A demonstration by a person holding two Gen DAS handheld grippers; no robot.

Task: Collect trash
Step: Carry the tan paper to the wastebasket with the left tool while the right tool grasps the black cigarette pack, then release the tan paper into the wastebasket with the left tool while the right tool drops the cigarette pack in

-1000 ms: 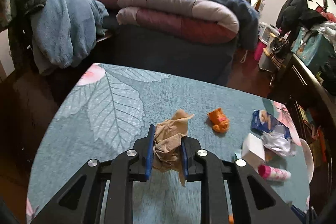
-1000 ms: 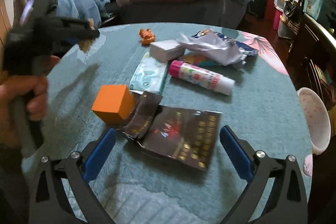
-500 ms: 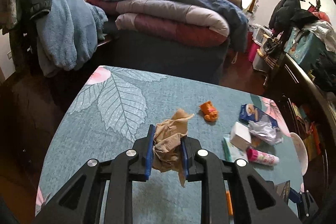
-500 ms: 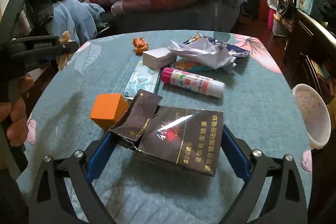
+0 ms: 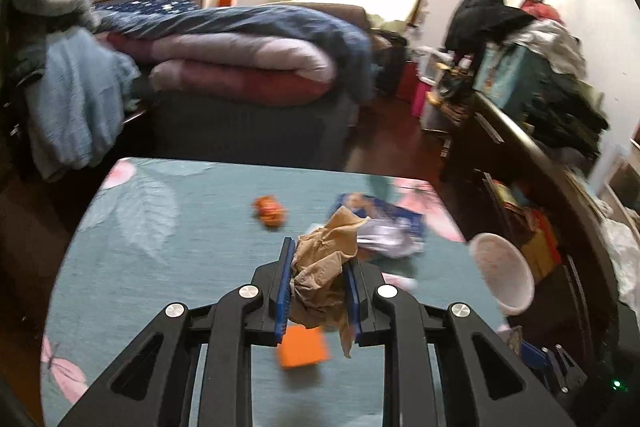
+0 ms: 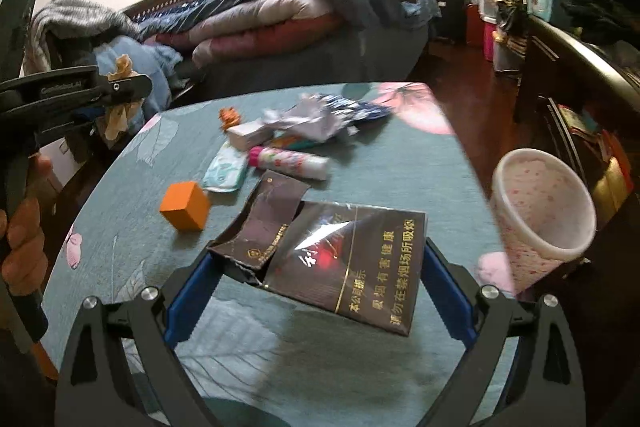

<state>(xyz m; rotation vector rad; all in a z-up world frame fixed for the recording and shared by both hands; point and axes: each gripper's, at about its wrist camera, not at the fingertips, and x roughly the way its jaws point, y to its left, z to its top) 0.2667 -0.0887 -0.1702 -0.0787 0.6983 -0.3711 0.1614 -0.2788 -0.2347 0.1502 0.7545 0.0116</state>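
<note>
My left gripper (image 5: 318, 267) is shut on a crumpled brown paper wad (image 5: 324, 267) and holds it above the teal table (image 5: 160, 267); it also shows in the right wrist view (image 6: 120, 87) at the far left. My right gripper (image 6: 316, 283) is shut on a dark cigarette pack (image 6: 336, 259) with a torn flap, lifted off the table (image 6: 280, 355). A pink-dotted white bin (image 6: 540, 211) stands off the table's right edge; it also shows in the left wrist view (image 5: 502, 277). An orange wrapper (image 5: 269, 211) and crumpled silver foil (image 6: 312, 115) lie on the table.
An orange cube (image 6: 186, 201), a tissue pack (image 6: 226, 171), a pink-capped tube (image 6: 288, 161), a white box (image 6: 248, 135) and a blue wrapper (image 5: 384, 215) lie on the table. A bed with folded quilts (image 5: 248, 63) stands behind. A cluttered dark sideboard (image 5: 540, 163) runs along the right.
My left gripper has swung right with the paper wad, bringing the bin into its view. My right gripper closed on the cigarette pack and lifted it, turning toward the bin.
</note>
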